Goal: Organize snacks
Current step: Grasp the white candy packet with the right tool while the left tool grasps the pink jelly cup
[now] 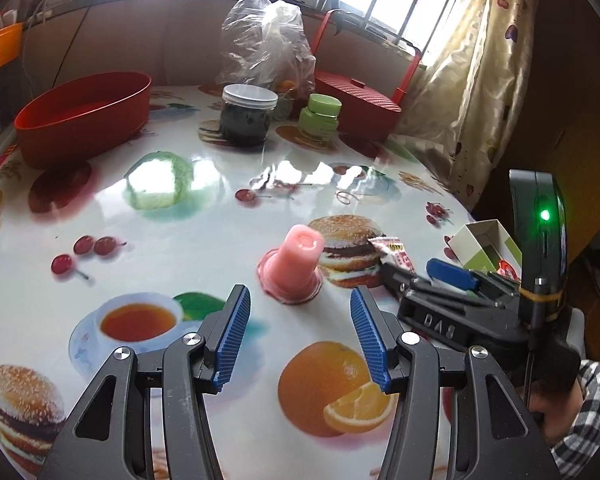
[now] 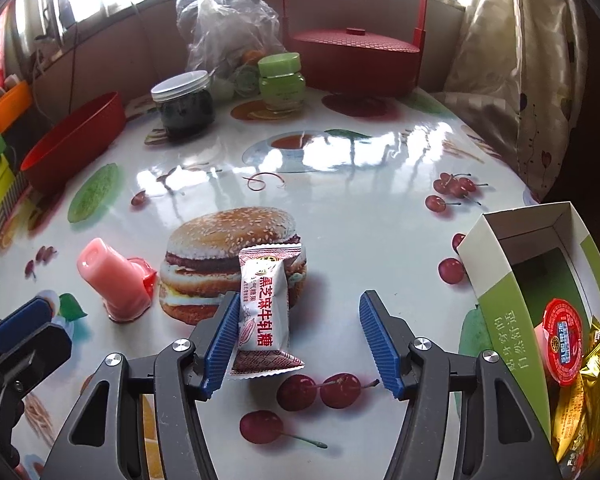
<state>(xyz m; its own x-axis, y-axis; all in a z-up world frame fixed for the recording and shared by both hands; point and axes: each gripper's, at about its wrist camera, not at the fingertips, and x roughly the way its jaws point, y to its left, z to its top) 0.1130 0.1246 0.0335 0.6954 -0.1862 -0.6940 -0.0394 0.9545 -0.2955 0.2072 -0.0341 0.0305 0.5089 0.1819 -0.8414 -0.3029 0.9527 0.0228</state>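
The right gripper [image 2: 300, 336] is held with its jaws wide apart and nothing clamped. A nougat candy packet [image 2: 265, 312] is seen between them, leaning on the left finger [image 2: 220, 344] and clear of the right one. To the gripper's right, an open green-and-white box [image 2: 512, 316] holds other snacks. The left gripper [image 1: 300, 336] is half open and empty; a pink candle [image 1: 296, 264] is seen just ahead of it.

Candy packet [image 2: 265, 312] on table [image 2: 360, 216], candle [image 2: 114, 276] left, open box [image 2: 540, 280] right.
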